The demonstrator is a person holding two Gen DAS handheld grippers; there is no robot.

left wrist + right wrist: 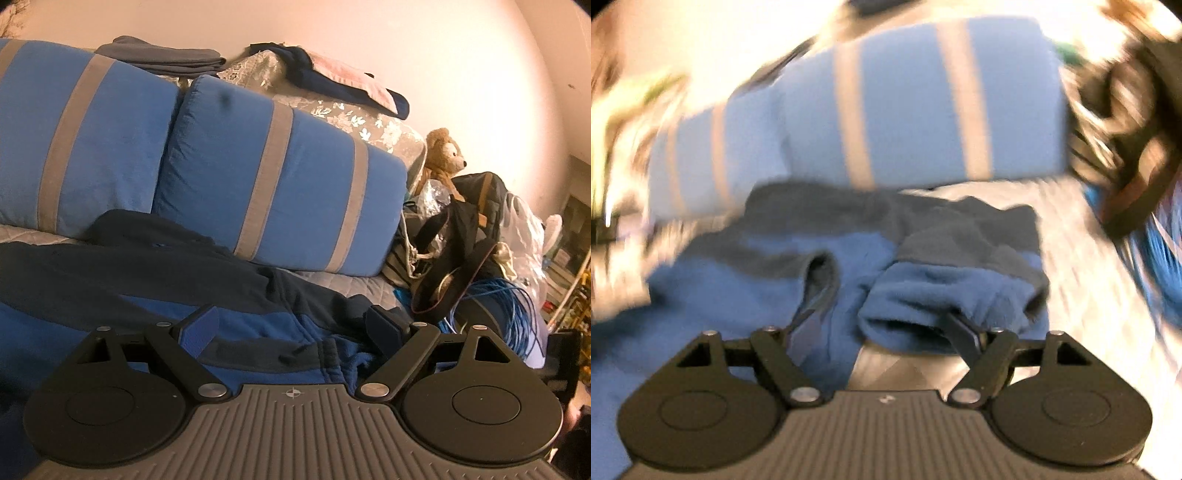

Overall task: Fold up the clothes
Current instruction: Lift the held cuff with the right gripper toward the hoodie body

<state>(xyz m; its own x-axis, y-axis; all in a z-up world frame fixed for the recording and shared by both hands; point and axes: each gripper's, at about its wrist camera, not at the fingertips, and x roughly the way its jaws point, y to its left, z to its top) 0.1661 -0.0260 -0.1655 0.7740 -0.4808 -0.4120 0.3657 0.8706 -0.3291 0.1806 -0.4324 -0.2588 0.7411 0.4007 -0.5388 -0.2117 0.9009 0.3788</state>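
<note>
Left wrist view: the left claw [291, 326] hangs spread wide over a blue-and-navy fleece garment [155, 280] lying rumpled on the sofa seat [354, 286] below striped cushions [280, 184]. Right wrist view, blurred: the right claw [882, 332] is also spread, one finger tucked inside a soft cuff [945, 299]; light, limp fleece, best pinched at hems.

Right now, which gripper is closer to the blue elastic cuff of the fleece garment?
Right. The right gripper has the cuff draped over its open fingers. The left gripper is open over the dark waistband, away from any cuff.
</note>
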